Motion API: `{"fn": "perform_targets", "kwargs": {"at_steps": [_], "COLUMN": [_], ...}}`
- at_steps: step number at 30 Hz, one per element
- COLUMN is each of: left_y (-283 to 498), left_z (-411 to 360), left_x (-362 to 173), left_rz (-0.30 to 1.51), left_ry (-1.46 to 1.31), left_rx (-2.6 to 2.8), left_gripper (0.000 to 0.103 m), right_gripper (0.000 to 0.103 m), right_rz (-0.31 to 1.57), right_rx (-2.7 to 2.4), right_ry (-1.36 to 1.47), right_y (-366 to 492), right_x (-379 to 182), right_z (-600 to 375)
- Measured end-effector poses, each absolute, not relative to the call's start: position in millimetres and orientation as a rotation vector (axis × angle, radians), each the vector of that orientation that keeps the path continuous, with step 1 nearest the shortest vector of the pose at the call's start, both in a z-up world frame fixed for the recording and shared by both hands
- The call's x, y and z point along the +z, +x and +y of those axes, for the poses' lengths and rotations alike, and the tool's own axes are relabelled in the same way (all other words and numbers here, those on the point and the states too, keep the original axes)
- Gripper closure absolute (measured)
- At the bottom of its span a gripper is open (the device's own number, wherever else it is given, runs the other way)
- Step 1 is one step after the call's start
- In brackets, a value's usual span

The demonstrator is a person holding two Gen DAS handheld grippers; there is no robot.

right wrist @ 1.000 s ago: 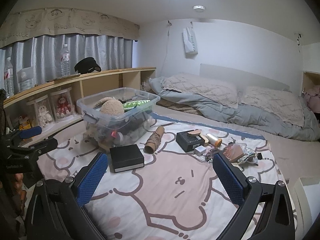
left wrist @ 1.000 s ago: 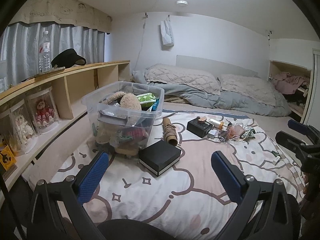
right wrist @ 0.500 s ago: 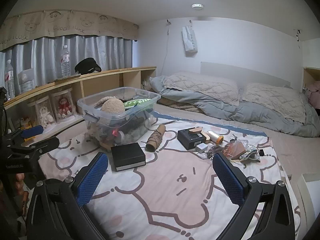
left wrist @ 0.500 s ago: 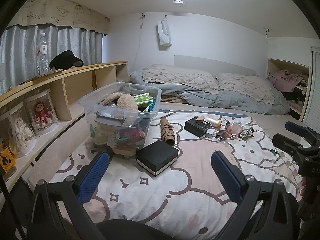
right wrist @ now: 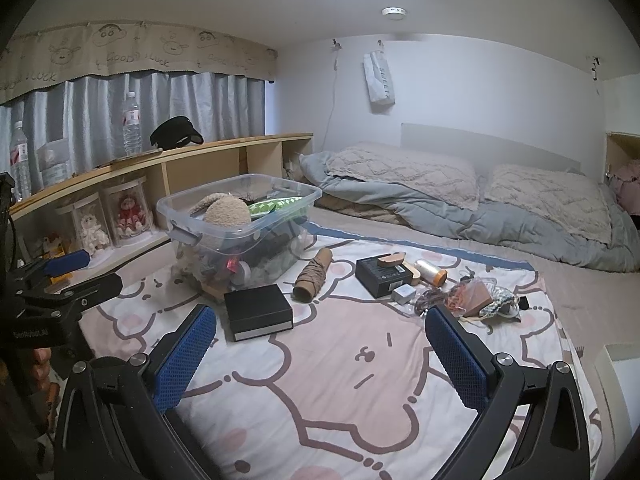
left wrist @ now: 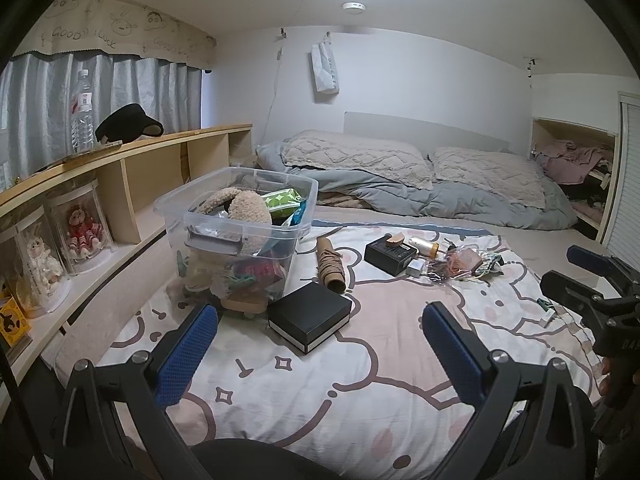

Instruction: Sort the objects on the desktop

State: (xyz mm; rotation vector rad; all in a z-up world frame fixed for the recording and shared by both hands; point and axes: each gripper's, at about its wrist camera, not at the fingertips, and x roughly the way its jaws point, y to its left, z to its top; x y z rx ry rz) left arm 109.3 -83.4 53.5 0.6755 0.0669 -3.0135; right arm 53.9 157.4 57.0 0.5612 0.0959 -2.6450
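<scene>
Firstly, the left wrist view: the left gripper (left wrist: 320, 326), jaws wide apart and empty, hovers over a square black box (left wrist: 310, 315) beside a clear plastic bin (left wrist: 236, 236). Next, the right wrist view: the right gripper (right wrist: 320, 330), likewise spread and empty, faces that box (right wrist: 258, 312) on the cartoon-print blanket (right wrist: 360, 392).
</scene>
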Motion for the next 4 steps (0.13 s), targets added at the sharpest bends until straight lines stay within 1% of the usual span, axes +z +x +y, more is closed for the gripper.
{"fn": "perform_targets", "kwargs": {"at_steps": [4], "left_y": [109.1], "left_z": [-83.6], "left_x": [54.3], "left_rz": [0.07], "left_ry": [0.68], "left_rx": [-3.012], "left_gripper": [0.0], "right_gripper": [0.0], "right_rz": [0.094], "right_rx": [-2.644], "right_ry": [0.568], "right_y": [54.5], "right_x": [56.6], "right_z": [156.7]}}
